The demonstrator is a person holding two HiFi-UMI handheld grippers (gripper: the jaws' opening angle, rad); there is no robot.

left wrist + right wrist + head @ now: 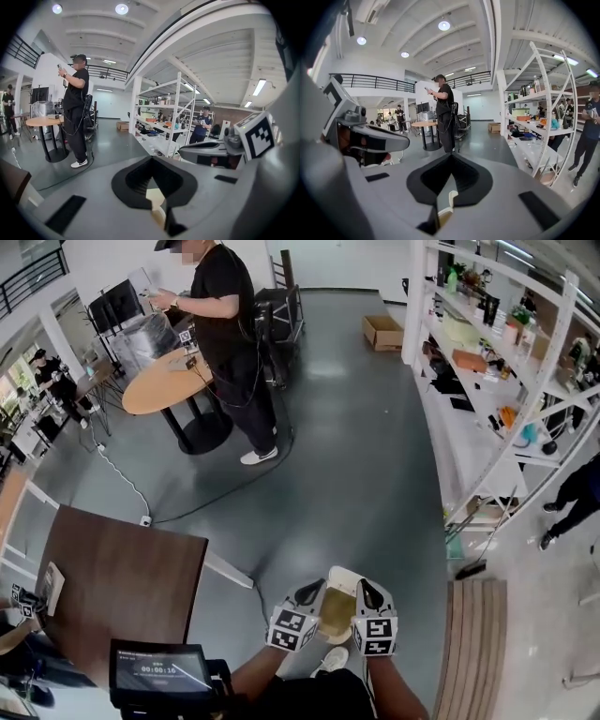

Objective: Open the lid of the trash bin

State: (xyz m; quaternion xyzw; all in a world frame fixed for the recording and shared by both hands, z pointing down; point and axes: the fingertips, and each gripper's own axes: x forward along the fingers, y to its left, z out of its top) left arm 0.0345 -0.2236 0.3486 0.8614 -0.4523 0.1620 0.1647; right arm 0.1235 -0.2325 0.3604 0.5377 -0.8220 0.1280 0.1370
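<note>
Closest to us, our left gripper (315, 585) and right gripper (366, 583) hang side by side, and the cream trash bin (339, 610) stands between them, just under their jaws, with its pale rim showing beyond the tips. In the left gripper view the jaws are clenched, tips meeting with nothing pinched there. A cream patch of the trash bin (153, 197) shows low down through the opening behind the tips. The right gripper view reads the same: jaws closed tip to tip, and a thin cream edge of the trash bin (450, 200) shows below them. We cannot tell whether either gripper touches the bin, nor whether its lid is up. Left of the bin stands a brown table (122, 577), and right of it a slatted wooden bench (478, 643). Well beyond the bin a person in black (225, 324) stands at a round table (164, 385). White shelving (487, 399) runs along the bin's far right.
</note>
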